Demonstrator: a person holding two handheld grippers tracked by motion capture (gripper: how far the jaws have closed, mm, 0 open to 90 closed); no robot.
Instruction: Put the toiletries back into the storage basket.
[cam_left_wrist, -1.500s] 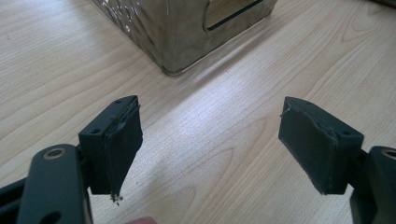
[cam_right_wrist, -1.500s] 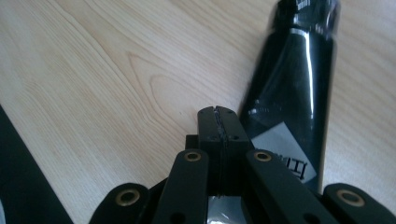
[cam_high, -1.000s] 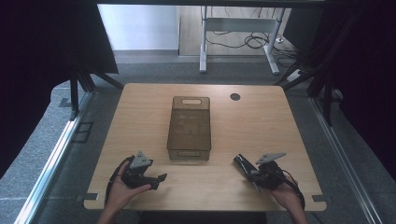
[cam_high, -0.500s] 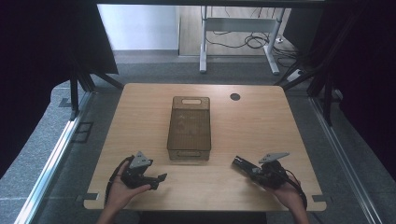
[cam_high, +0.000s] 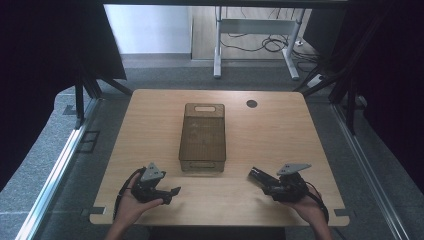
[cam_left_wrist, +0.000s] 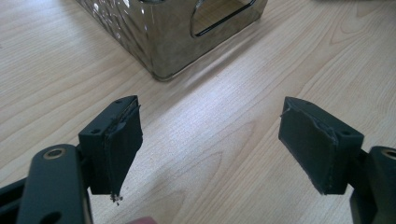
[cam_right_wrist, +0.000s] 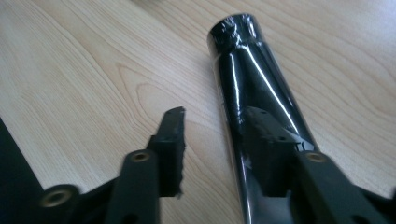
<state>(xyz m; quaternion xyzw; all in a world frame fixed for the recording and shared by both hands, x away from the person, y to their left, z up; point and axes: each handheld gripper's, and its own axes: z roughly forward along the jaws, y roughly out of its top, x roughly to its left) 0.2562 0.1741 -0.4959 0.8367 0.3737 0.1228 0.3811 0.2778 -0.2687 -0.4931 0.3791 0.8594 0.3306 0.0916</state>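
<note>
Loose roll beside open jaws near the surface's front right corner.
Right gripper (cam_right_wrist: 212, 154) jaws have just been opening, the black glossy roll (cam_right_wrist: 252, 93) beside one; it may roll off. Left gripper (cam_left_wrist: 210, 144) gapes empty before the smoked plastic box (cam_high: 203, 131).

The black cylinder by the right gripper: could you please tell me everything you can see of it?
The black cylinder is a glossy tube wrapped in crinkled film-like material, lying on its side on the wooden table. One flat end faces away in the right gripper view. The right gripper has just been opening; the cylinder lies against one jaw while the other stands clear. In the high view it points toward the brown bin.
</note>
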